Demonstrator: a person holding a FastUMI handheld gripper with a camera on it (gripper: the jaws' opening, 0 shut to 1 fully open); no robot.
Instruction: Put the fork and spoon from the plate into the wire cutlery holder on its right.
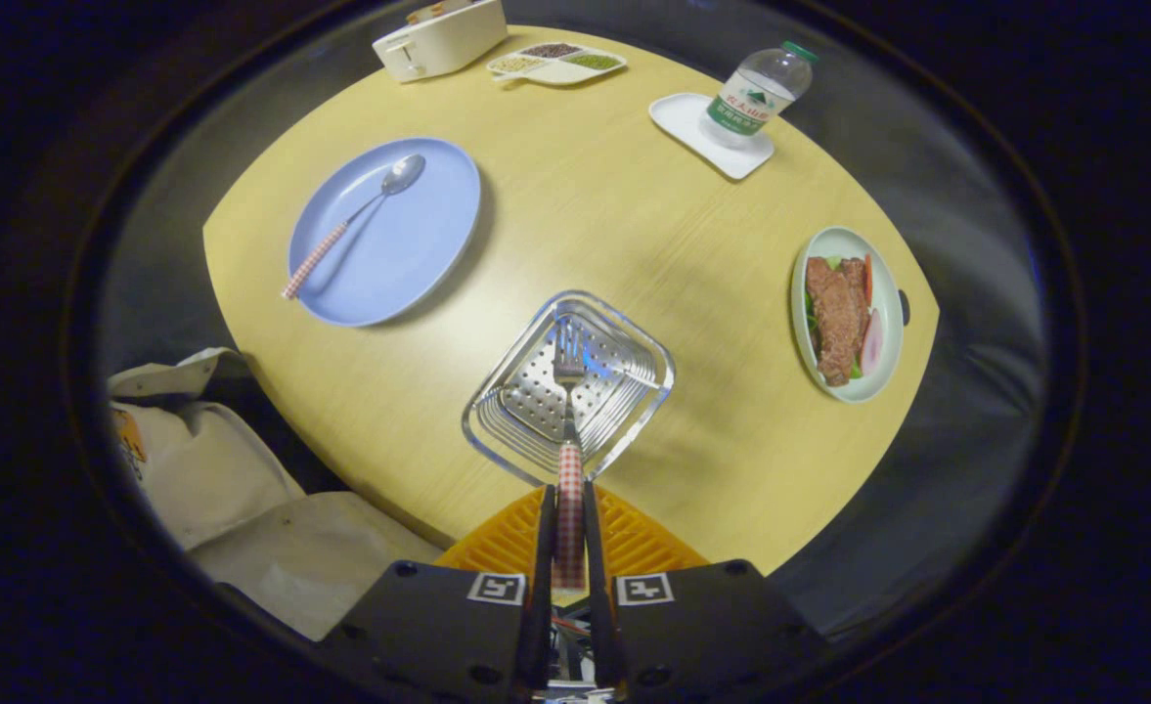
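My gripper [568, 489] is shut on the checkered handle of the fork [569, 411], both fingers pressing it. The fork's tines point down over the open mouth of the wire cutlery holder [507, 430], which I see from above on the wooden table. To the holder's left lies the blue plate [419, 244]. On the plate rests the spoon [355, 223], bowl toward the far side, its checkered handle reaching over the plate's near rim.
An oval dish of meat [883, 293] sits right of the holder. Beyond are a water bottle [759, 93] on a white tray, a divided dish of grains [557, 63] and a white toaster [438, 39]. White cloth [233, 489] lies off the table's near-left edge.
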